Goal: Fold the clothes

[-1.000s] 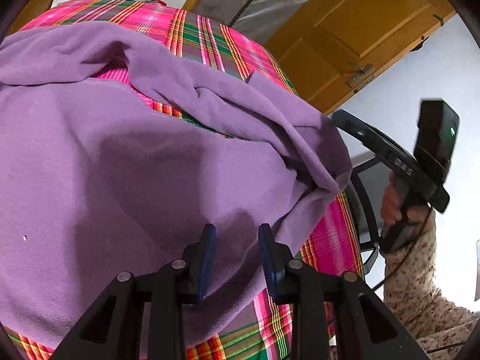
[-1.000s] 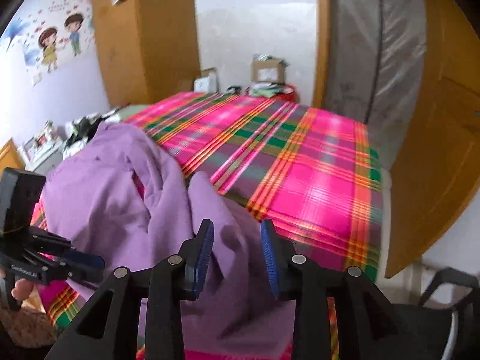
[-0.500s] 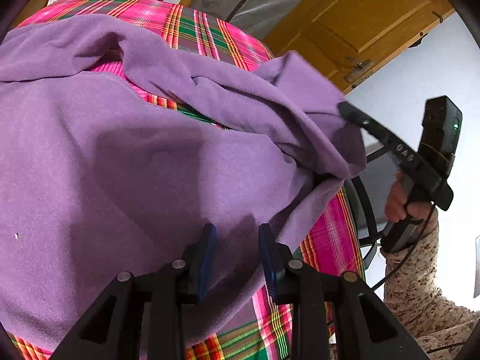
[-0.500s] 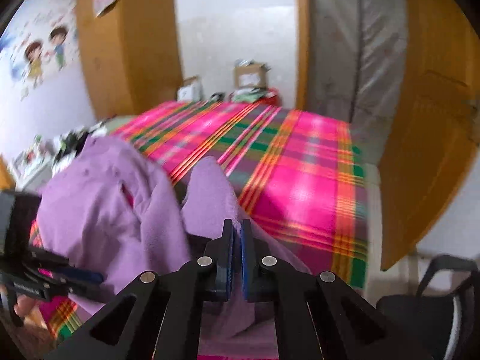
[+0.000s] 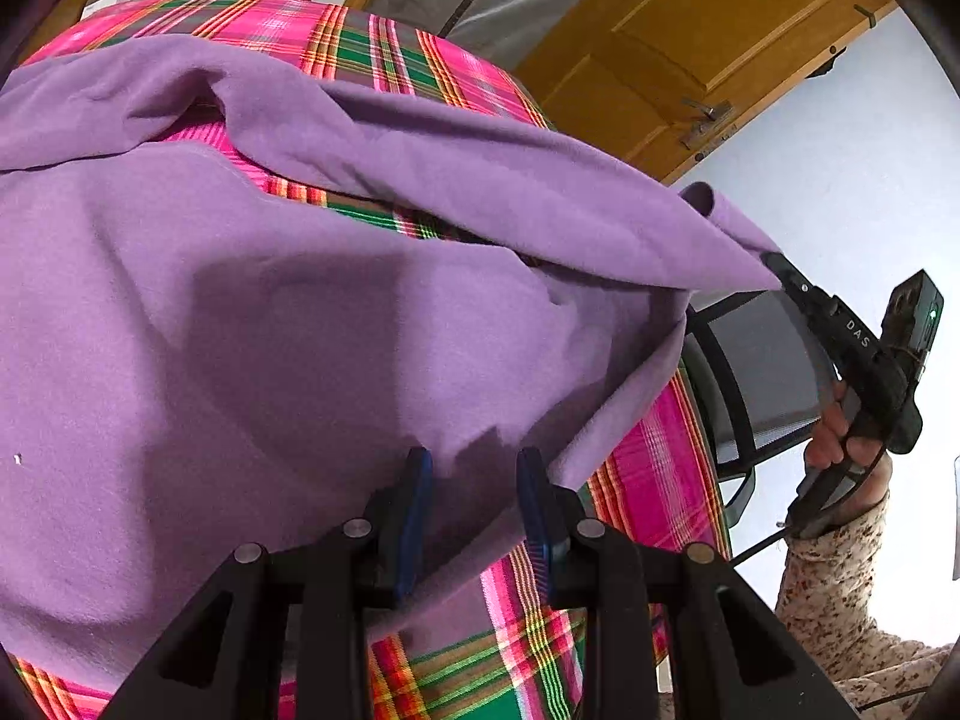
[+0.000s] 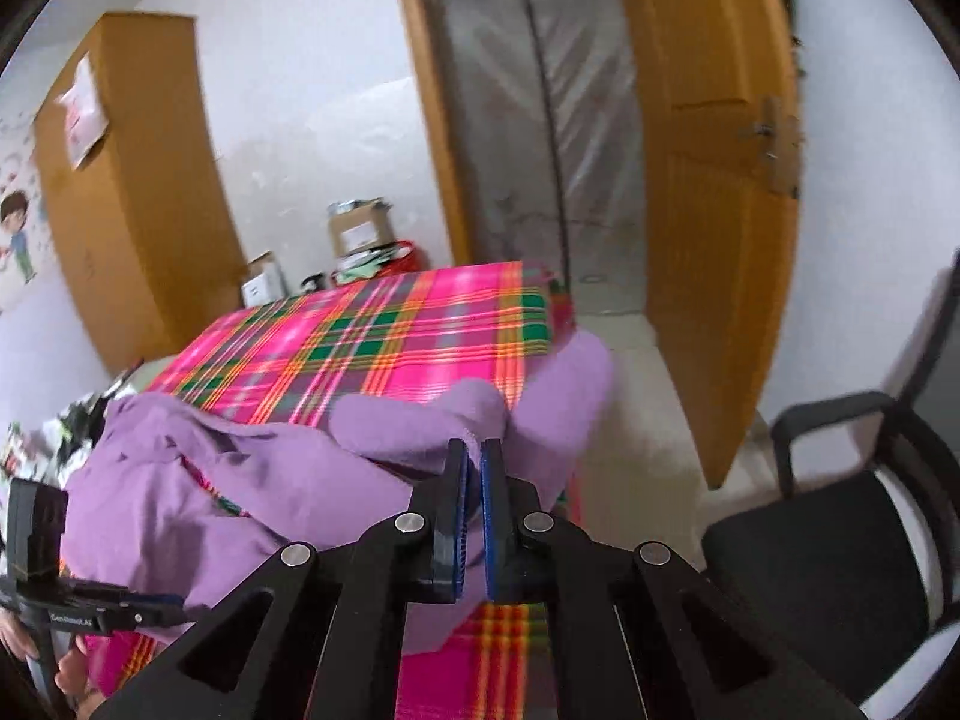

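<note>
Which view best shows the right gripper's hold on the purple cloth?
Right wrist: the right gripper is shut on a purple cloth fold. Left wrist shows it from the side, cloth stretched from its tip.

A garment [image 5: 252,324] lies spread on the bed [image 6: 384,336], near its front edge. A chair [image 6: 840,546] stands right of the bed, a door [image 6: 714,192] behind the chair. Boxes [image 6: 357,228] sit beyond the bed's far end, a wardrobe [image 6: 138,192] to their left.
</note>
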`<action>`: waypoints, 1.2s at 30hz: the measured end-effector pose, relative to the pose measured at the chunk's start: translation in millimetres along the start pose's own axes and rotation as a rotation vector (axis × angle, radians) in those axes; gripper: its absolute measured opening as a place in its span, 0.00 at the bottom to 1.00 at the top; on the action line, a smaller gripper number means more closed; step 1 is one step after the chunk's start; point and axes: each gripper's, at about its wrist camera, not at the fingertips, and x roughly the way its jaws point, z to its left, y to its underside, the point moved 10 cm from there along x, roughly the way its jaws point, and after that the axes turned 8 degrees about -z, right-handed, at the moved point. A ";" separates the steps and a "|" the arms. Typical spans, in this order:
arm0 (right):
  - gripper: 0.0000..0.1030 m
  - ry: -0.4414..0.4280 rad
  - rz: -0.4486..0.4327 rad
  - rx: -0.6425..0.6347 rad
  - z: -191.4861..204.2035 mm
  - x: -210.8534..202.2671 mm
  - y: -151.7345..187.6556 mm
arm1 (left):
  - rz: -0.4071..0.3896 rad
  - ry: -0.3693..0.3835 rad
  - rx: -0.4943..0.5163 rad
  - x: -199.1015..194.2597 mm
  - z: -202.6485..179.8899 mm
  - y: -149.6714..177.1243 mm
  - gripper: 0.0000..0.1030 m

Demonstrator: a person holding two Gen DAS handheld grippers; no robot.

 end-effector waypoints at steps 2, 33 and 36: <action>0.04 0.018 0.008 0.014 -5.6 -2.6 7.0 | 0.004 0.004 0.008 -0.6 -3.0 2.0 0.28; 0.05 0.184 0.135 -0.017 -52.4 126.7 -25.5 | 0.028 0.026 0.015 -6.8 -12.7 21.6 0.28; 0.07 0.173 0.163 0.008 -56.1 132.6 -15.5 | 0.027 0.025 0.016 -7.3 -14.5 22.5 0.28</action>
